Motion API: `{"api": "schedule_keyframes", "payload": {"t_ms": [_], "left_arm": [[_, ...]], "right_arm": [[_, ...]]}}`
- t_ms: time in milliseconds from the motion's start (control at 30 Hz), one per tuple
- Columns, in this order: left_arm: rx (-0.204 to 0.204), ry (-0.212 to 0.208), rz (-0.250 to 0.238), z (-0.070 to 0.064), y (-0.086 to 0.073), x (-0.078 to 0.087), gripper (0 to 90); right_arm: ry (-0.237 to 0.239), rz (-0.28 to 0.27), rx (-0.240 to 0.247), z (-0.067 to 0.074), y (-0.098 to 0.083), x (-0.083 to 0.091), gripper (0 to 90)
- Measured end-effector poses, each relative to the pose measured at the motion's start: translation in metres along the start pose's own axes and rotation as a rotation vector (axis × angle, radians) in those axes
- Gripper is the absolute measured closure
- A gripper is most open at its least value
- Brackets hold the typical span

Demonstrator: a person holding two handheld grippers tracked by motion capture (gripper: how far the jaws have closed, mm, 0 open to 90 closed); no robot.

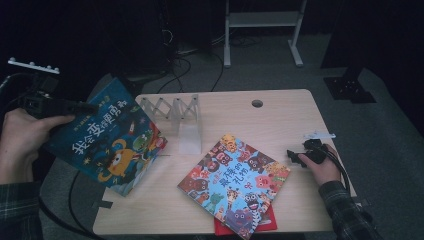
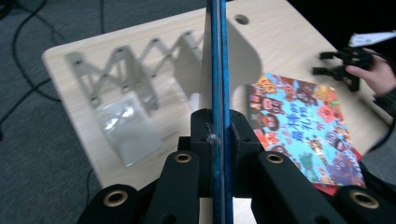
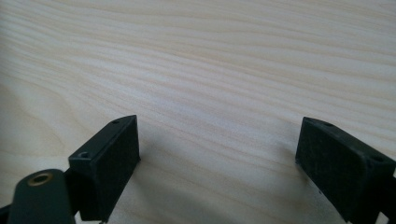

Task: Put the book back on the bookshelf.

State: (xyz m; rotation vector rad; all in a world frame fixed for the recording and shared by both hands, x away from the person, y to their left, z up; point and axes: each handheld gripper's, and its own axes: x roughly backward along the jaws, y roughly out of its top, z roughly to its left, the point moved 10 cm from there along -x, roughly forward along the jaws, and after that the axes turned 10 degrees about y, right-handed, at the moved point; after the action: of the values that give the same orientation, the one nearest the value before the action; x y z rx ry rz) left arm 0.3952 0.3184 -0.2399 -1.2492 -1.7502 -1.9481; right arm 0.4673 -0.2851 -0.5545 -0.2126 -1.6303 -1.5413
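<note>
Left tool (image 2: 219, 135) of mine, its black jaws pinched hard on the lower edge of a dark blue picture book (image 1: 107, 142), which the left gripper view catches edge-on, rising straight up between the pads. From above, the book hangs tilted over the left edge of the desk (image 1: 280, 115), cover facing up and showing an orange creature and pale lettering; whether its lower corner touches the wood I can't quite tell in this dim light. My left hand (image 1: 17, 142) grips the tool well off the desk's side. Just beyond the book stands a pale folding accordion rack (image 1: 172, 110) with a clear plastic stand (image 1: 190, 137) leaning in front of it. Nearer the middle lies a second picture book (image 1: 235, 182), bright with cartoon animals, flat on top of a red book (image 1: 267, 222) whose corner peeks out below. Farther right, my right tool (image 1: 295, 156) rests low on bare wood, jaws spread wide with nothing between them, well apart from the books.
</note>
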Motion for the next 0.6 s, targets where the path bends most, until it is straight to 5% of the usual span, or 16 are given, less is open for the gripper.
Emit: {"api": "schedule_keyframes", "payload": {"t_ms": [333,600], "left_arm": [[0.086,0.083,0.039,0.038,-0.015,-0.001,82.7],[0.128,0.133,0.059,0.051,-0.015,-0.010,82.7]], "right_arm": [[0.000,0.000,0.000,0.000,0.000,0.000,12.3],[0.000,0.000,-0.001,0.000,0.000,0.000,12.2]]}}
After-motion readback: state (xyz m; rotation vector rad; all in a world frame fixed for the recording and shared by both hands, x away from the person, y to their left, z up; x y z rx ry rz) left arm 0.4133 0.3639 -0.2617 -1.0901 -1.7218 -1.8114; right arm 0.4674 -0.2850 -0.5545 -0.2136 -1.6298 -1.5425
